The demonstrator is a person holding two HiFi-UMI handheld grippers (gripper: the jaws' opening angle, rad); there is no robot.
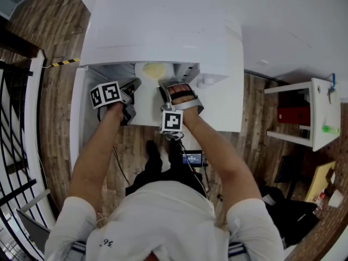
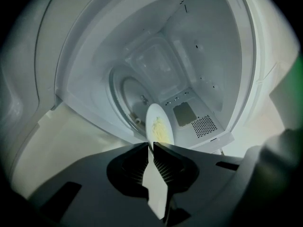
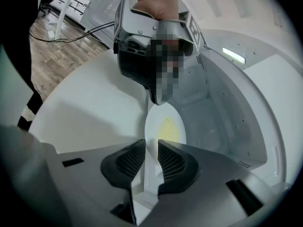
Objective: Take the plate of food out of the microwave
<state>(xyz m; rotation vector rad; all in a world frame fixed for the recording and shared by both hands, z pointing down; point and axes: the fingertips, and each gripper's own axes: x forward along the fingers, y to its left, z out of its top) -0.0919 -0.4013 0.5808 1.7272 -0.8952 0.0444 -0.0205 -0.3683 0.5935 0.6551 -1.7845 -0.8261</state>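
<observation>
Head view: the plate (image 1: 154, 69) sits at the open mouth of the white microwave (image 1: 163, 26), with both claws reaching to its near rim.
Load: a small patch of yellow food (image 3: 166, 129) lies near the plate's middle, well clear of the rim.
Left gripper view: the left claw (image 2: 150, 146) is drawn almost together, pads clamped on the plate's thin rim. The turntable (image 2: 129, 94) lies behind, inside the cavity.
Right gripper view: the right claw (image 3: 152, 144) stands partly apart. The rim passes between its pads with a gap showing, so this is judged no grip.
Support: it cannot be told whether the plate rests on the microwave's sill or hangs from the left claw alone.
Handling, judged: stiff, smooth and probably glazed, so slippery at the rim. Breakable if dropped. Moderate weight. The food is light but may slide if the plate tips.
Hold point, judged: two places on the near rim, pads seated well over the lip, plate kept level.
</observation>
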